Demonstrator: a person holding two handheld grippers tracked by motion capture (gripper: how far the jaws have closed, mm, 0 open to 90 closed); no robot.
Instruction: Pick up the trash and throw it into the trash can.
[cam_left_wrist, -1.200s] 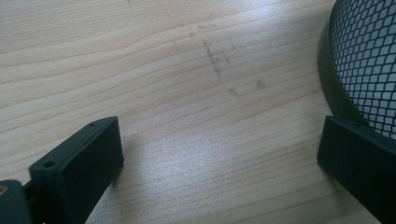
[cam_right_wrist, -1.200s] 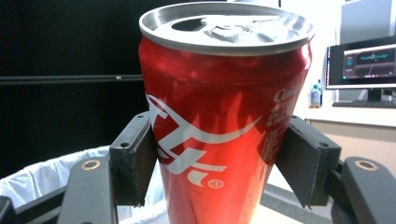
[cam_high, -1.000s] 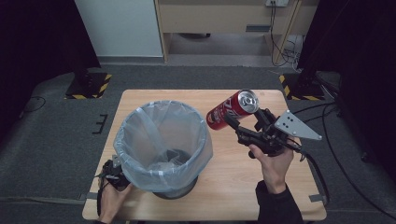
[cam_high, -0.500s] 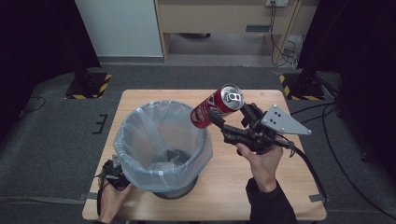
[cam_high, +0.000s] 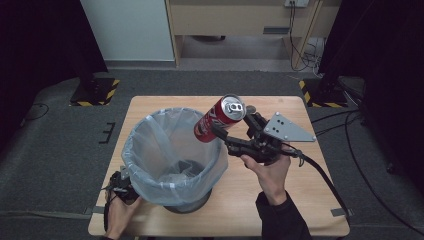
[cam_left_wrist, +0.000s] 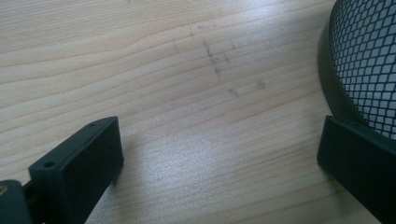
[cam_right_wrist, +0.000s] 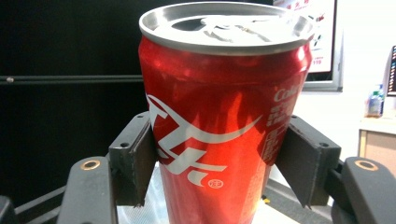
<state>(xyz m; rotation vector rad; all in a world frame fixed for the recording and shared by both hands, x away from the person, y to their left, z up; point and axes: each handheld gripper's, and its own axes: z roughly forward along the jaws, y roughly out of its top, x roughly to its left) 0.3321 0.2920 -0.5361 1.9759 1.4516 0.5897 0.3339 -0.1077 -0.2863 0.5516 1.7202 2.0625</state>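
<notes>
The right hand-held gripper (cam_high: 223, 136) clamps a red soda can (cam_high: 219, 119) tilted over the lined wire bin's (cam_high: 150, 150) right rim, its bottom end lowest, while the left hand-held gripper (cam_high: 121, 183) rests wide open at the bin's base.

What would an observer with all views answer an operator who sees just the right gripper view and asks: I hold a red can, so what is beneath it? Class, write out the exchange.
Observer: The can, tilted in the right gripper, hangs by the right rim of a bin lined with a clear bag.
Operator: Is the bin empty?
Observer: No, something lies at its bottom; I cannot tell what.
Operator: Where is my other gripper?
Observer: The left gripper is open, low over the table, beside the bin's mesh base.
</notes>
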